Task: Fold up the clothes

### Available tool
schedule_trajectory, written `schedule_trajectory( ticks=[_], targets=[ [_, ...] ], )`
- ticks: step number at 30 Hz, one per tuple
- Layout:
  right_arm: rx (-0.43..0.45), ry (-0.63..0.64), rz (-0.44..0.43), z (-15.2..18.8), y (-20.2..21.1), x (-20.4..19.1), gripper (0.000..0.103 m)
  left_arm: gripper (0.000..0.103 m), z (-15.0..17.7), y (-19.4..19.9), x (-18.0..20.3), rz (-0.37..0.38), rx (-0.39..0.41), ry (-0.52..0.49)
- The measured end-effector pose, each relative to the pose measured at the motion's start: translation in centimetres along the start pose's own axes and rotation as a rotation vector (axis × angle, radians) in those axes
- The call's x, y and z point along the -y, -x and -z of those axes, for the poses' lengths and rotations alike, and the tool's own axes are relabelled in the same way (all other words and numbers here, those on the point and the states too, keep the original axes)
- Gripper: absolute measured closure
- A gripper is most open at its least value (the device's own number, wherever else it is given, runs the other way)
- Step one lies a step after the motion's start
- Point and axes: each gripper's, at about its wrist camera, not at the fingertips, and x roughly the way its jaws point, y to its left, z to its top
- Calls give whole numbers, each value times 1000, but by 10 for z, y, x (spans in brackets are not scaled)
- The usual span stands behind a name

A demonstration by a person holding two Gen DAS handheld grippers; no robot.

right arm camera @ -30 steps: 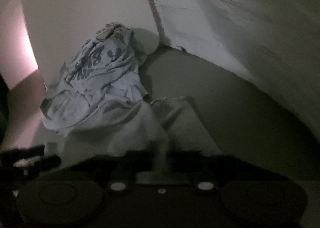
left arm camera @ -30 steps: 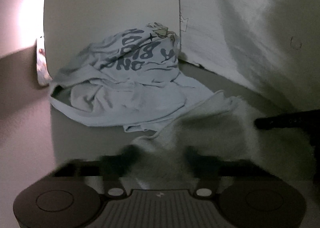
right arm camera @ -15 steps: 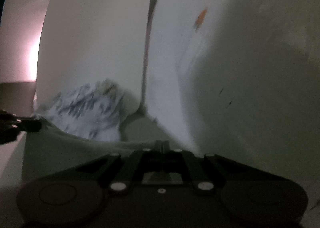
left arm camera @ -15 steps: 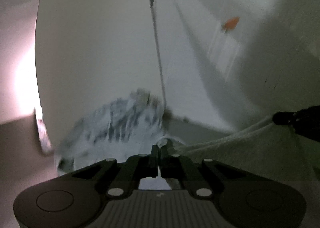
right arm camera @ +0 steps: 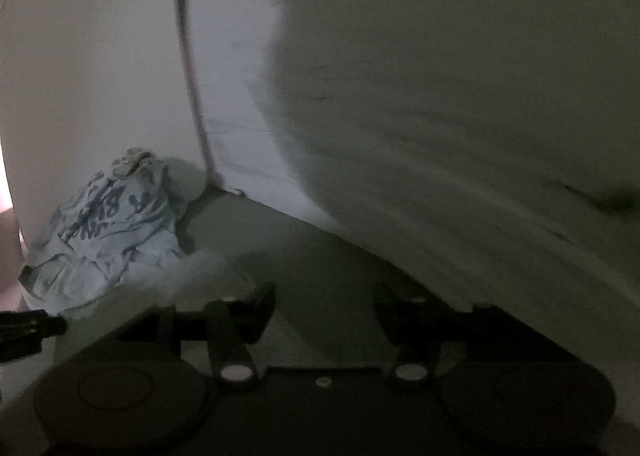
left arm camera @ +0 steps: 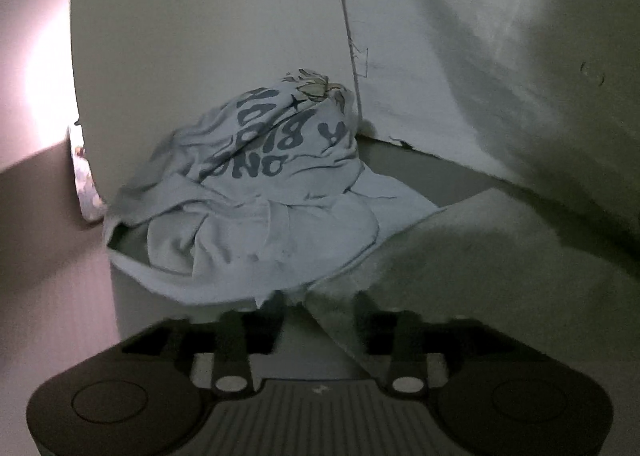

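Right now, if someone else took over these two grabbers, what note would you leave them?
Left gripper: jaws have just opened; the grey cloth has its edge between them, not pinched.
Right gripper: jaws have also just opened, nothing between them.
Printed shirt: crumpled heap by the wall, unfolded.
Done: grey cloth released onto the surface; whether it is neatly folded cannot be told.
Left: probably tidy the grey cloth, then fold the printed shirt.

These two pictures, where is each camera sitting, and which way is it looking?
Left wrist view: sits on the left claw, looking forward and down at a crumpled printed shirt and a grey garment; its own open fingers show.
Right wrist view: sits on the right claw, facing pale draped fabric; its open fingers and the other claw's tip at the left edge show.
Shared: the printed shirt by the white panel.
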Motion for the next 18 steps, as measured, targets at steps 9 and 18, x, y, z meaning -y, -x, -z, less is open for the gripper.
schedule_trajectory(
  ticks=[9,18],
  targets=[
    [-92,-68,227,87,156,17,49,32,14,39,10,198,-83,157],
    [-277,24,412,175,262,-22,58,29,39,44,48,275,-195,124]
  ],
)
